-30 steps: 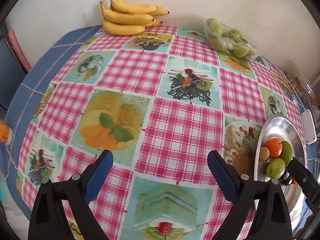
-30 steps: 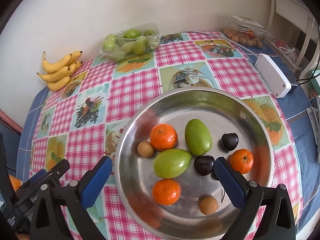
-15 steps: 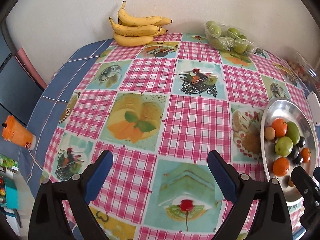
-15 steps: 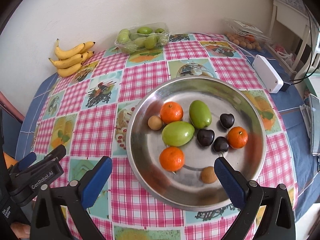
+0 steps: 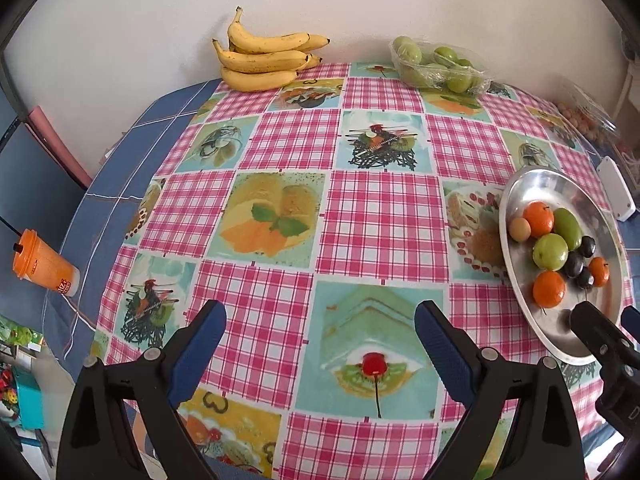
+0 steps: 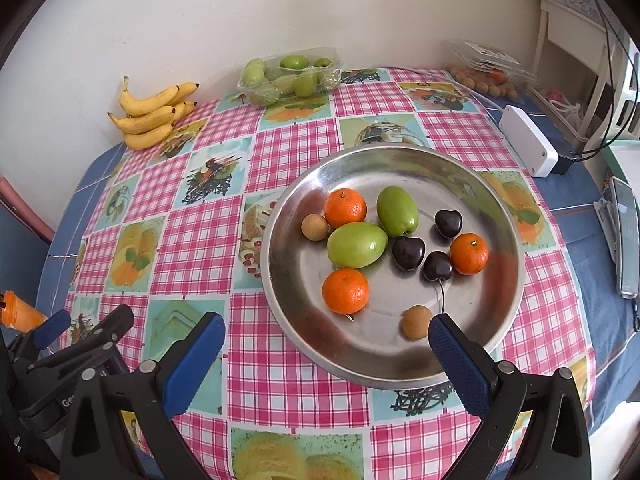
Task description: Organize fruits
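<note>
Change: both grippers have drawn back from the bench; more tablecloth shows.
Left gripper [image 5: 320, 332]: jaws spread, empty.
Right gripper [image 6: 326, 344]: jaws spread, empty.
Steel plate [image 6: 496, 200]: three mandarins, two green fruits at 12 o'clock, three cherries at 3 o'clock.

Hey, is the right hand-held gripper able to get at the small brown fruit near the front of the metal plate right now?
Probably yes. The right hand-held gripper is open and empty, and the small brown fruit lies alone on the metal plate, just ahead of its right finger, with nothing over it.

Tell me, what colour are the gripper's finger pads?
Blue pads, clearest in the right wrist view.
</note>
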